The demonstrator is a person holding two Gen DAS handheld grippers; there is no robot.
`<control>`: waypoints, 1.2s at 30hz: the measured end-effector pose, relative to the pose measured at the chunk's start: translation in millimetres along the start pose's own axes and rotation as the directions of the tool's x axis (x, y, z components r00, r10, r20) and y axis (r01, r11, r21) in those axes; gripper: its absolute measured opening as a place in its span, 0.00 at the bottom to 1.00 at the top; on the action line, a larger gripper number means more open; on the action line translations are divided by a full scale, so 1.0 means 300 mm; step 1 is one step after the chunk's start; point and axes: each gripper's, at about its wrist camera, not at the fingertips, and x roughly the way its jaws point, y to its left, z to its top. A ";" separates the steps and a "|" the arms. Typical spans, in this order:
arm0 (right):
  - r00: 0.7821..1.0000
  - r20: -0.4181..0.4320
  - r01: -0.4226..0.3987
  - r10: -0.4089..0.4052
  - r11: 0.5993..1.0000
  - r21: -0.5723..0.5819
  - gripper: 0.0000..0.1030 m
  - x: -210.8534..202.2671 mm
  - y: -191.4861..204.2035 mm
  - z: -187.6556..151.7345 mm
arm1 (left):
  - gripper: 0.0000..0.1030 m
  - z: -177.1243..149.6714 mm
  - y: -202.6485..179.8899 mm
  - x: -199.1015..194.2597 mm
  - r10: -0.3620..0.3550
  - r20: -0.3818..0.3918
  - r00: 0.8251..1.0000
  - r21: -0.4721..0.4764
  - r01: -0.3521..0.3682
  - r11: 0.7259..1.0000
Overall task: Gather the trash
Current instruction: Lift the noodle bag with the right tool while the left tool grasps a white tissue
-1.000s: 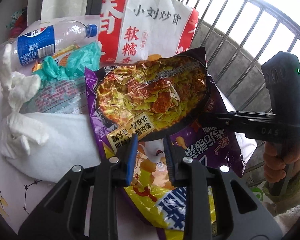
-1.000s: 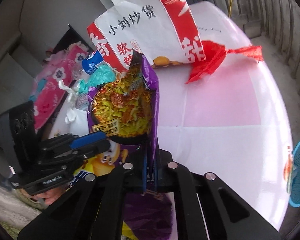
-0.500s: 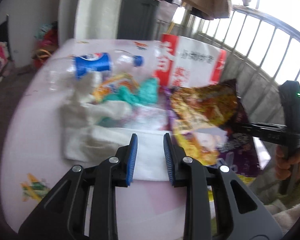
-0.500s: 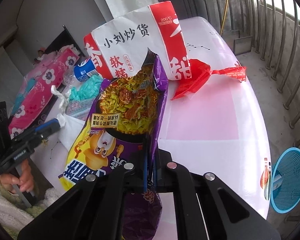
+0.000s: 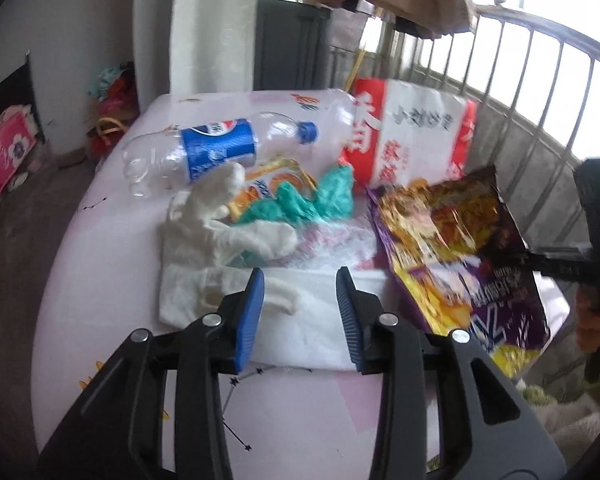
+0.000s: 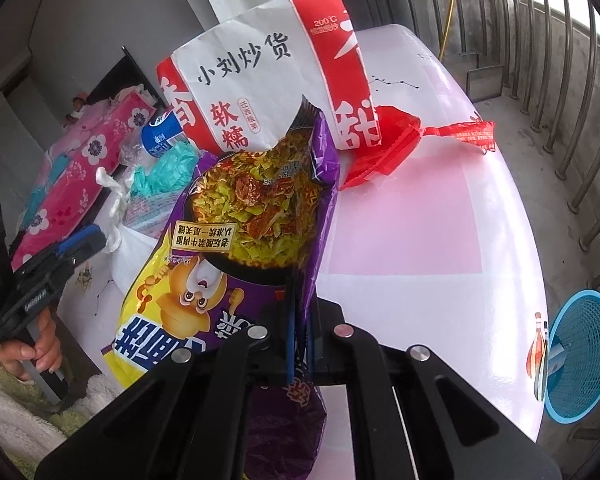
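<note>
My right gripper (image 6: 300,344) is shut on the edge of a purple and yellow noodle wrapper (image 6: 236,248), holding it up above the pink table (image 6: 420,240). The same noodle wrapper (image 5: 456,248) hangs at the right of the left wrist view. My left gripper (image 5: 300,312) hovers over a white plastic bag (image 5: 312,320); its jaws are opening with nothing between them. Behind the bag lie crumpled white tissues (image 5: 220,216), a teal plastic scrap (image 5: 320,200), an orange wrapper (image 5: 276,180), an empty clear bottle with a blue label (image 5: 216,148) and a red and white paper bag (image 5: 412,140).
A red plastic wrapper (image 6: 404,144) lies on the table beyond the red and white paper bag (image 6: 268,68). A blue basket (image 6: 580,356) stands on the floor to the right. Metal railings (image 5: 540,92) border the table's far side. A hand (image 6: 44,344) holds the left gripper's handle.
My left gripper has drawn back off the noodle wrapper, swung left over the white bag and spread its jaws wider. The right gripper still holds the wrapper, lifted a little.
</note>
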 end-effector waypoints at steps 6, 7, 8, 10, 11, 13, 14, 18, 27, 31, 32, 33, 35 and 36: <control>0.999 0.002 0.033 -0.033 0.999 -0.011 0.04 -0.036 -0.022 -0.007 | 0.34 -0.049 -0.069 0.036 -0.095 -0.079 0.992 0.042 0.098 0.994; 0.999 0.004 0.036 -0.036 0.999 -0.011 0.04 -0.043 -0.028 -0.009 | 0.34 -0.060 -0.081 0.045 -0.101 -0.090 0.991 0.050 0.105 0.993; 0.999 0.009 0.042 -0.041 0.999 -0.010 0.04 -0.052 -0.035 -0.011 | 0.34 -0.066 -0.094 0.057 -0.104 -0.104 0.989 0.060 0.110 0.992; 0.998 0.019 0.052 -0.051 0.999 -0.004 0.04 -0.070 -0.050 -0.016 | 0.41 -0.080 -0.117 0.094 -0.096 -0.145 0.985 0.079 0.108 0.991; 0.998 0.025 0.054 -0.054 0.999 0.003 0.04 -0.079 -0.059 -0.019 | 0.46 -0.085 -0.125 0.100 -0.093 -0.147 0.985 0.086 0.106 0.991; 0.998 0.030 0.056 -0.056 0.998 0.015 0.04 -0.088 -0.074 -0.025 | 0.54 -0.091 -0.148 0.108 -0.087 -0.143 0.986 0.118 0.105 0.987; 0.998 0.032 0.055 -0.055 0.998 0.021 0.04 -0.089 -0.080 -0.028 | 0.56 -0.094 -0.156 0.110 -0.078 -0.143 0.987 0.133 0.097 0.986; 0.998 0.033 0.047 -0.048 0.998 0.037 0.04 -0.084 -0.095 -0.041 | 0.57 -0.111 -0.194 0.123 -0.015 -0.124 0.992 0.215 0.041 0.976; 0.999 0.044 0.028 -0.030 0.999 0.042 0.04 -0.093 -0.095 -0.055 | 0.29 -0.090 -0.157 0.116 0.025 -0.116 0.993 0.179 -0.004 0.984; 0.998 0.064 0.020 -0.022 0.999 0.034 0.04 -0.116 -0.092 -0.057 | 0.16 -0.084 -0.137 0.115 0.045 -0.114 0.993 0.155 -0.027 0.988; 0.997 0.069 0.019 -0.021 0.999 0.033 0.04 -0.122 -0.091 -0.058 | 0.14 -0.081 -0.132 0.120 0.046 -0.113 0.993 0.152 -0.028 0.988; 0.997 0.076 0.017 -0.019 0.999 0.031 0.04 -0.131 -0.089 -0.061 | 0.11 -0.081 -0.129 0.121 0.049 -0.111 0.993 0.151 -0.032 0.988; 0.996 0.089 0.015 -0.018 0.999 0.030 0.04 -0.146 -0.088 -0.067 | 0.07 -0.079 -0.123 0.122 0.052 -0.108 0.993 0.146 -0.036 0.989; 0.995 0.096 0.010 -0.013 0.999 0.031 0.04 -0.156 -0.088 -0.070 | 0.03 -0.077 -0.116 0.122 0.039 -0.113 0.993 0.136 -0.024 0.990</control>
